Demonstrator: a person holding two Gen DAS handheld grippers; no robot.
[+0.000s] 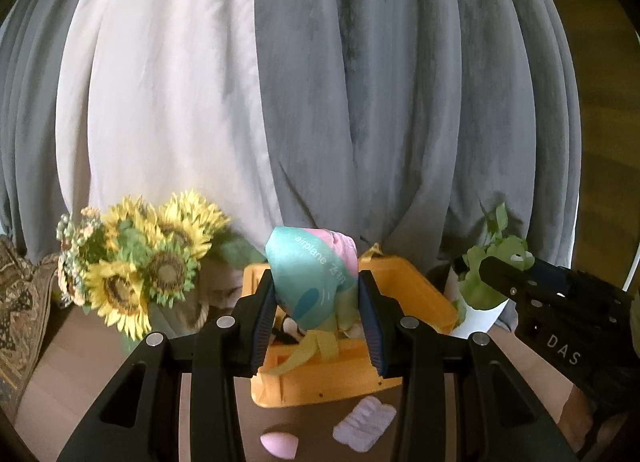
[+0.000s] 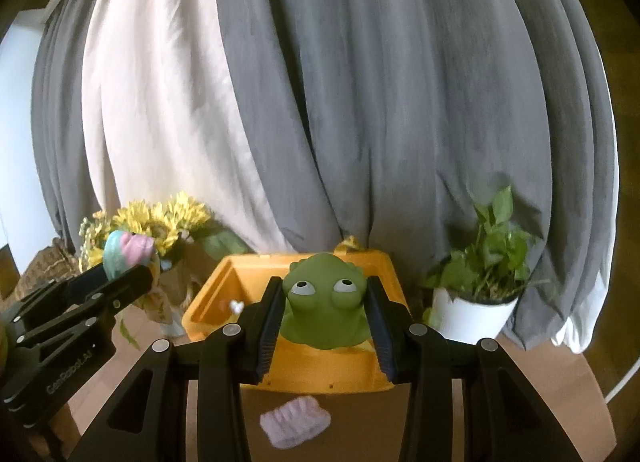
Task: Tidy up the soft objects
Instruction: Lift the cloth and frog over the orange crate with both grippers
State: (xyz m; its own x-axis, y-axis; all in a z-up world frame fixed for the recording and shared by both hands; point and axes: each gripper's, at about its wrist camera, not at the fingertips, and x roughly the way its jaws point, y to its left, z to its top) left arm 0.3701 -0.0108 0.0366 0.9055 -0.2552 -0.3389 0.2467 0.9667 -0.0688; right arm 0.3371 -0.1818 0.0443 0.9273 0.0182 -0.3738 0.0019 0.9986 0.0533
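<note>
My left gripper point(image 1: 316, 314) is shut on a teal, pink and yellow soft pouch point(image 1: 312, 274) printed "airplane", held above the orange bin point(image 1: 404, 294). It also shows at the left of the right wrist view point(image 2: 128, 252). My right gripper point(image 2: 324, 314) is shut on a green frog toy point(image 2: 324, 302) over the same orange bin point(image 2: 216, 294). The frog point(image 1: 516, 252) and right gripper point(image 1: 504, 266) show at the right of the left wrist view. A lilac ribbed pad point(image 1: 364, 424) and a pink egg-shaped sponge point(image 1: 278, 442) lie on the brown table in front of the bin.
A sunflower bouquet point(image 1: 140, 262) stands left of the bin, a potted green plant in a white pot point(image 2: 476, 302) to its right. Grey and white curtains point(image 2: 360, 102) hang close behind. A patterned cushion point(image 1: 20, 302) sits at far left. Small items lie inside the bin.
</note>
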